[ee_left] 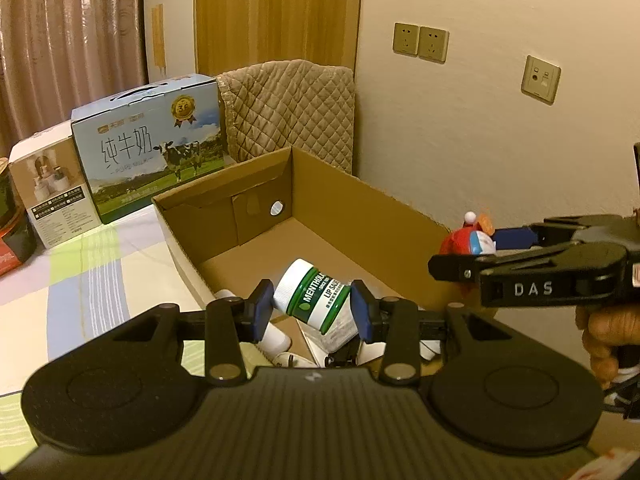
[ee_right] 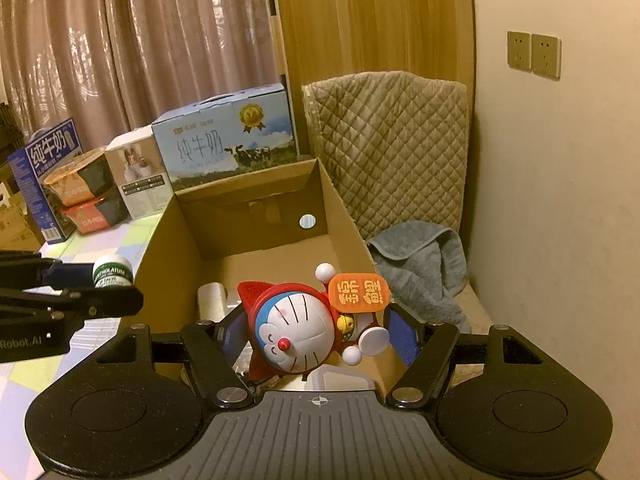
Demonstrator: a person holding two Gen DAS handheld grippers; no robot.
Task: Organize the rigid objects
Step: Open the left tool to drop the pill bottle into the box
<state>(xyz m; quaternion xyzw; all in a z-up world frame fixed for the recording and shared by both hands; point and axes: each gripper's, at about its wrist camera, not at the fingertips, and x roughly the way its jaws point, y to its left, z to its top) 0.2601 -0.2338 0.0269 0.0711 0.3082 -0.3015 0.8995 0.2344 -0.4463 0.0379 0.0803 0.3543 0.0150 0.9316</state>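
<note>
**Green-banded balm jar and red Doraemon toy held over the carton**

Cardboard makes up the open box (ee_left: 320,216) that fills the middle of both views, standing on a checked tablecloth (ee_left: 72,280). The left gripper (ee_left: 312,308) pinches a white Mentholatum lip balm jar (ee_left: 316,292) between its blue pads (ee_left: 262,308), tilted, above the box's near end; white items lie on the floor below it. At 3 o'clock in that view the right gripper (ee_left: 476,248) reaches in sideways. From its own camera, the right gripper (ee_right: 316,336) clamps a Doraemon figurine (ee_right: 296,332) in a red suit, an orange sign (ee_right: 359,294) at its 1 o'clock. A blue milk carton case (ee_right: 228,140) stands at 12 o'clock behind the box.
</note>
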